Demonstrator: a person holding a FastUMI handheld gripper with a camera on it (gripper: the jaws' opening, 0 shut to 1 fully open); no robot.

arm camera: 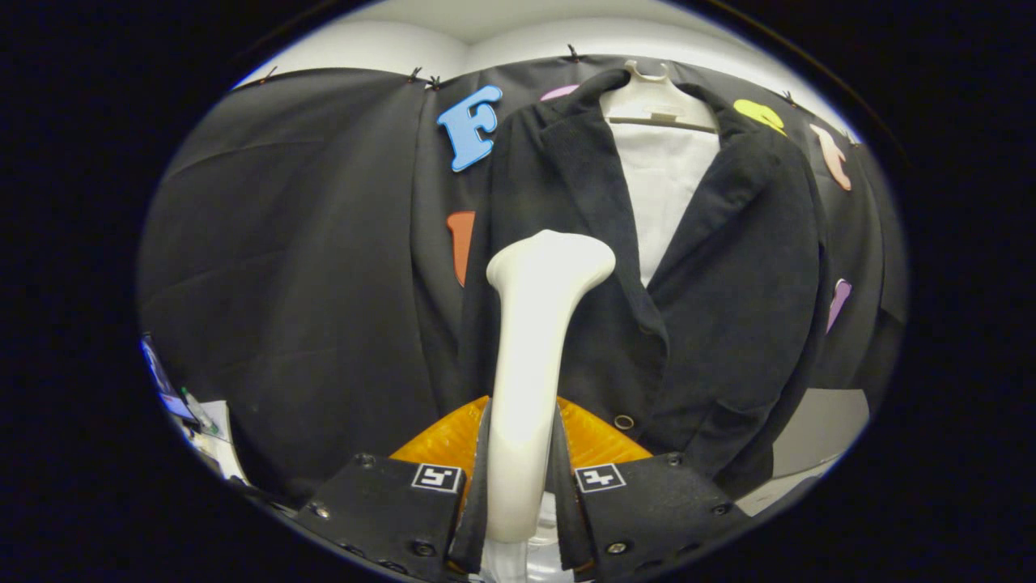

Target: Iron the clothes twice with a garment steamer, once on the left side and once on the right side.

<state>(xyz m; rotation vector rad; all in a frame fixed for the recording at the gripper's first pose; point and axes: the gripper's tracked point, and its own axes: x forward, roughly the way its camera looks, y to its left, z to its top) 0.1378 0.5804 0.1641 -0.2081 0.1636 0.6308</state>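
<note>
Left to right. Far left, low beside the booth wall: a small cluttered patch (190,409) of objects, too small to identify.

Centre: garment steamer (530,380), white, upright, its handle standing between the two fingers of the gripper (522,478). Both fingers press against the handle's sides, so the gripper is narrowed and clamped on the steamer. The steamer's flared head rises well beyond the fingertips and sits in front of the jacket's left-hand front panel, near the lapel; whether the head touches the cloth cannot be told. The steamer's lower end runs down past the fingers.

Pose: gripper points forward and slightly up at the garment, level, with the steamer rising along the fingers' axis.

Behind and right of the steamer: black jacket (728,300) hanging on a pale hanger (655,97) against the booth wall, front open, lapels spread. A white shirt (664,194) shows between the lapels. A button (624,422) sits on the jacket front just right of the steamer's handle, ahead of the right finger.

Lower right: pale surface (817,429) below the jacket's hem.
</note>
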